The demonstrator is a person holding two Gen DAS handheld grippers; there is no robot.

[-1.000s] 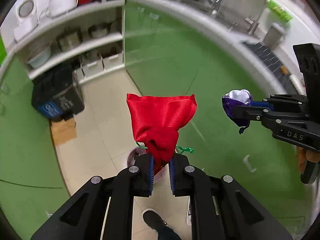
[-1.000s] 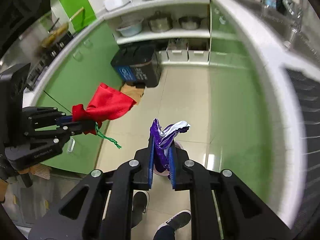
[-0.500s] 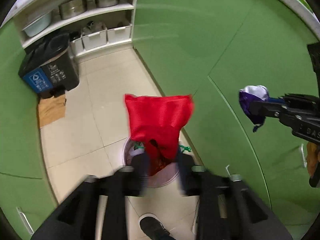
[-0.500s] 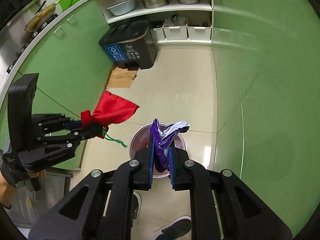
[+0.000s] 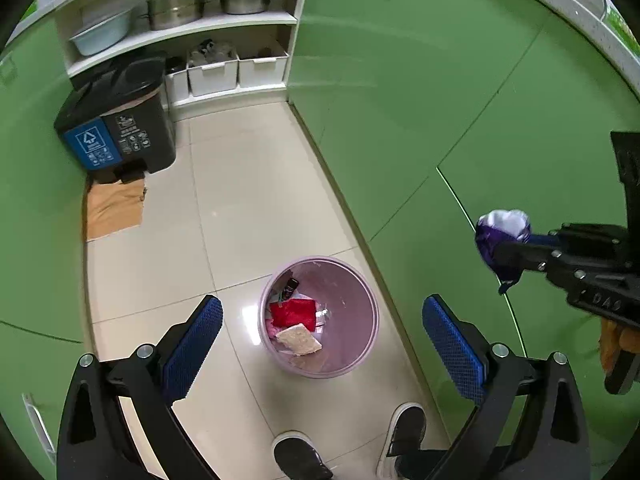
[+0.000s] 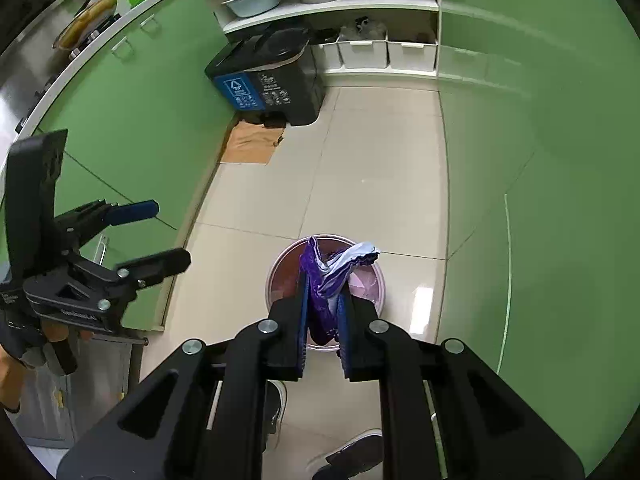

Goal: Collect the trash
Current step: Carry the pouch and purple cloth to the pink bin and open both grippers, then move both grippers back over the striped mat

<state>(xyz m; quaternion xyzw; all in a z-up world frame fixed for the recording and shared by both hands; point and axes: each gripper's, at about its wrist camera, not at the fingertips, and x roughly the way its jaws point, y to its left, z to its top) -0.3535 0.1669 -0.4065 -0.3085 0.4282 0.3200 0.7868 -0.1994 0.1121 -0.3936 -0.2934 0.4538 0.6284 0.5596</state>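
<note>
The left hand-held gripper stood wide apart and held nothing, its blue pads spread over the pink waste bin on the tiled floor. Inside the bin lay the red cloth bag, with a pale sponge-like piece just beside it and a small dark item near the rim.

The right hand-held gripper was clamped on a purple and white cloth, which hid much of the bin from its own camera; in the left view the same cloth hung well to the right of the bin, in front of the green cabinet doors.

A black recycling bin with a blue label stood by the far shelves (pots and a basin on them), a flattened piece of cardboard on the floor before it. The person's shoes showed below the pink bin.
</note>
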